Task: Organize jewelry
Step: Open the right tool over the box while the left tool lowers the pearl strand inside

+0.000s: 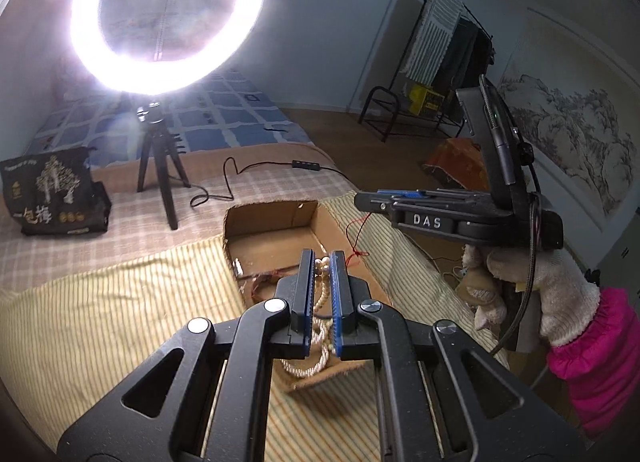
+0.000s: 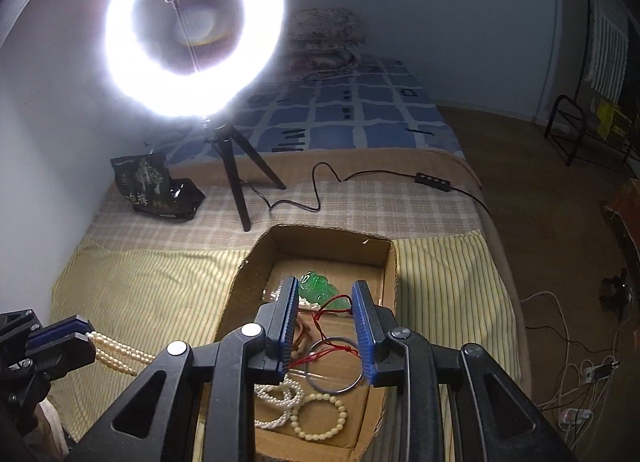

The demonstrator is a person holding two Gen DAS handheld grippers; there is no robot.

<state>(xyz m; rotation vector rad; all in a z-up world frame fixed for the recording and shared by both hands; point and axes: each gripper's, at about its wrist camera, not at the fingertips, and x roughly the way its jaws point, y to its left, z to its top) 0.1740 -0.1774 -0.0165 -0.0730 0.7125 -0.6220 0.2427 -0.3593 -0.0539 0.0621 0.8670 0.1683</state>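
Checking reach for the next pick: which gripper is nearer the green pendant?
Right. The right gripper hangs open over the cardboard box, the green pendant just past its fingertips. The left gripper is off to the side, shut on a bead strand.

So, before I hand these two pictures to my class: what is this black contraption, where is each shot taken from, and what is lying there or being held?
No robot here: a person holds a two-finger clamp in each hand, each carrying a camera looking along its fingers. The left camera shows the left gripper shut on a string of cream beads; the right gripper, held by a gloved hand, shows at the side. The right camera shows the right gripper open over a cardboard box on a bed. Inside lie a green pendant, a red cord, a thin bangle and a pearl strand. A ring light stands behind.
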